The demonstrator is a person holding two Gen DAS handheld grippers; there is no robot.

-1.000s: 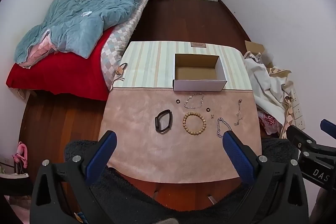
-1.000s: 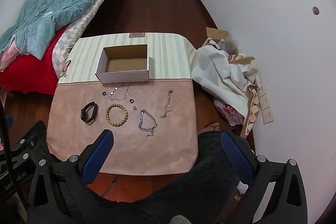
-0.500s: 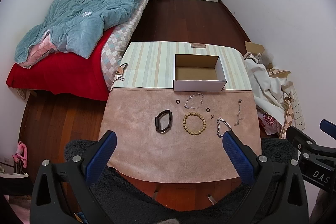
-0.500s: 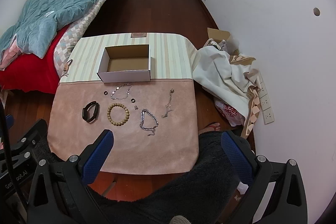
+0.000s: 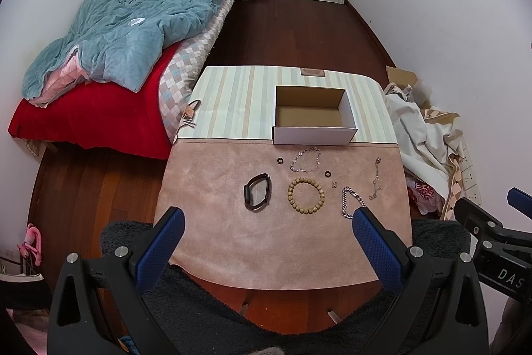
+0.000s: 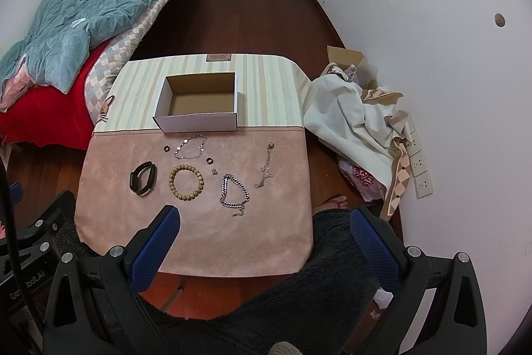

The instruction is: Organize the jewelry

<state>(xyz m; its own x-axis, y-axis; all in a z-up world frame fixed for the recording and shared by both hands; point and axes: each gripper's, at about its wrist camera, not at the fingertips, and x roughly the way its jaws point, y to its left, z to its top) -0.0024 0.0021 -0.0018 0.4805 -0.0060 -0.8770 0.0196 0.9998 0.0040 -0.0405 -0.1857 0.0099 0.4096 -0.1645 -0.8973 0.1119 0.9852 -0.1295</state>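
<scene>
1. Box (image 5: 314,117): white card, open top, nothing in it, on the striped far half of my table (image 5: 232,108).
2. Jewelry, all on the pink near half, just in front of the box: black band (image 5: 257,191), bead bracelet (image 5: 306,196), thin chain (image 5: 306,159), two small black rings (image 5: 280,160) (image 5: 328,173), heavy silver chain (image 5: 349,201), slim chain (image 5: 376,178) farthest right.
3. Left view only: my right tool's black body at the right edge. Left tool's right finger (image 5: 375,245) covers the near end of the heavy chain here.
4. Right view only: the whole heavy chain (image 6: 234,190) with its clasp, a hole (image 6: 499,19) in the wall, a bare foot (image 6: 332,203) by the table edge.
5. Both views: bed (image 6: 50,32) to the left, cloth pile (image 6: 352,118) to the right.
6. Left tool (image 5: 266,238): jaws wide, holding nothing, above the table's near edge, touching nothing.
7. Right tool (image 6: 264,237): jaws wide, holding nothing, over the table's near right corner, clear of every piece.
</scene>
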